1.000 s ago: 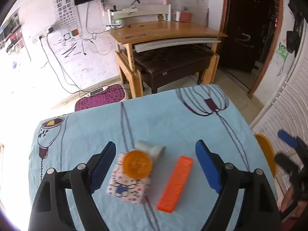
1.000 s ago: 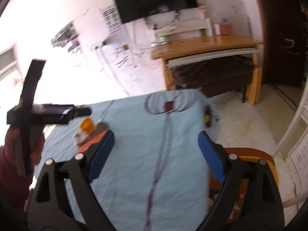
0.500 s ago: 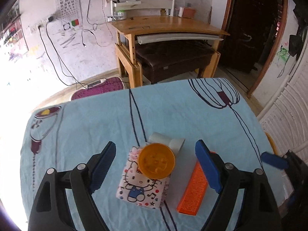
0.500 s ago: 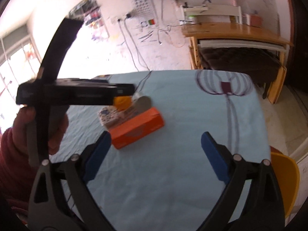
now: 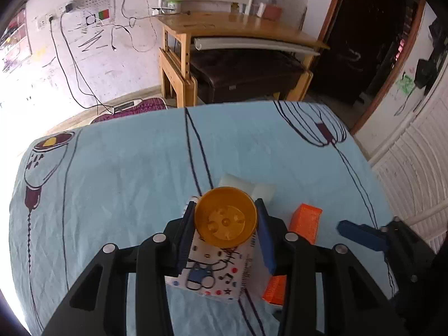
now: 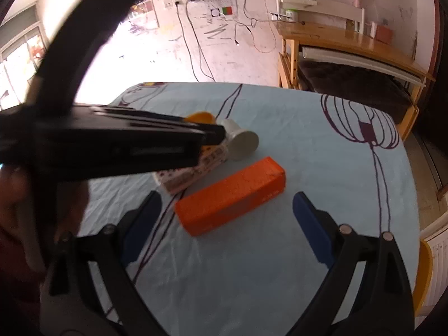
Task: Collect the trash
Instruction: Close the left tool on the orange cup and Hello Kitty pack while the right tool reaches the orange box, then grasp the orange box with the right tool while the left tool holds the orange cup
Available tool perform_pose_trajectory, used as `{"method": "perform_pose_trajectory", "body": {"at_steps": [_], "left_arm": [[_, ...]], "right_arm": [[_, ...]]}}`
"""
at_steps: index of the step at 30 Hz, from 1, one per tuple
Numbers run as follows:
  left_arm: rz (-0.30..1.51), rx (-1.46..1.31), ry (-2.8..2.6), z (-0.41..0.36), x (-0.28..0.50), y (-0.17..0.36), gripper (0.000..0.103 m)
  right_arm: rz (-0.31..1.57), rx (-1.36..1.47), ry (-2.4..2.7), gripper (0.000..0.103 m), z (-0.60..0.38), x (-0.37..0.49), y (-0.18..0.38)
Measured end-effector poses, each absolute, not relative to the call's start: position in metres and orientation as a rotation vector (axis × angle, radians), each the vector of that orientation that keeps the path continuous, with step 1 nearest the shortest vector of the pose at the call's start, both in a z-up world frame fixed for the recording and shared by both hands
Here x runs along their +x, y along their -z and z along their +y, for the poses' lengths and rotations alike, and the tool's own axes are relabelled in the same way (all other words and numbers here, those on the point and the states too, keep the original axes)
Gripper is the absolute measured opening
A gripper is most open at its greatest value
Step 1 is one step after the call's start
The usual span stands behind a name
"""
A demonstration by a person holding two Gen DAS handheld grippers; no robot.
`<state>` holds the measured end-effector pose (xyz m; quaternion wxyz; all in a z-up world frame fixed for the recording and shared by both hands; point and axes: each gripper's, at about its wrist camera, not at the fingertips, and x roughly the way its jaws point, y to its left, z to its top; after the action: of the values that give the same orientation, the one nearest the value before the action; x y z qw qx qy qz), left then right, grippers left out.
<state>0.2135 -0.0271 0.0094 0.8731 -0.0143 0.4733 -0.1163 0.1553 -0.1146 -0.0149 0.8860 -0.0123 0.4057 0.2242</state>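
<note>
An orange plastic cup stands on a cartoon-cat printed packet on the blue tablecloth. My left gripper is closing, and its blue pads touch the cup's rim on both sides. A white cup lies on its side just behind. An orange box lies to the right, in front of my right gripper, which stands wide open with nothing between its fingers. In the right wrist view the left gripper's black body hides most of the orange cup and the packet.
A wooden desk with a dark bench under it stands beyond the table's far edge. A yellow chair sits off the right edge. White slatted panels line the right side. A hand holds the left gripper.
The left gripper came down over the orange cup and its jaws drew in from wide open to the cup's sides. The right gripper swung left and now faces the orange box.
</note>
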Motion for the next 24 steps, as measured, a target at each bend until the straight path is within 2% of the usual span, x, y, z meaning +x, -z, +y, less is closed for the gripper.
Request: {"method": "perform_pose_trajectory", "body": {"at_steps": [16,17,19,24], "left_arm": [[0.918,-0.103,0.200,0.016,0.204,-0.029,0.037],[0.916,-0.107,0.202,0.016,0.203,-0.030,0.037],[0.912,-0.110,0.206,0.018,0.200,-0.030,0.037],[0.907,-0.115,0.216,0.017,0.196,-0.031,0.037]], "right_arm": [[0.925,-0.044,-0.335,0.090,-0.107,0.198,0.030],[0.922,-0.064,-0.340,0.088,-0.106,0.196,0.030],[0.925,-0.092,-0.356,0.074,-0.103,0.190,0.030],[0.912,-0.165,-0.367,0.065,-0.105,0.179,0.032]]}}
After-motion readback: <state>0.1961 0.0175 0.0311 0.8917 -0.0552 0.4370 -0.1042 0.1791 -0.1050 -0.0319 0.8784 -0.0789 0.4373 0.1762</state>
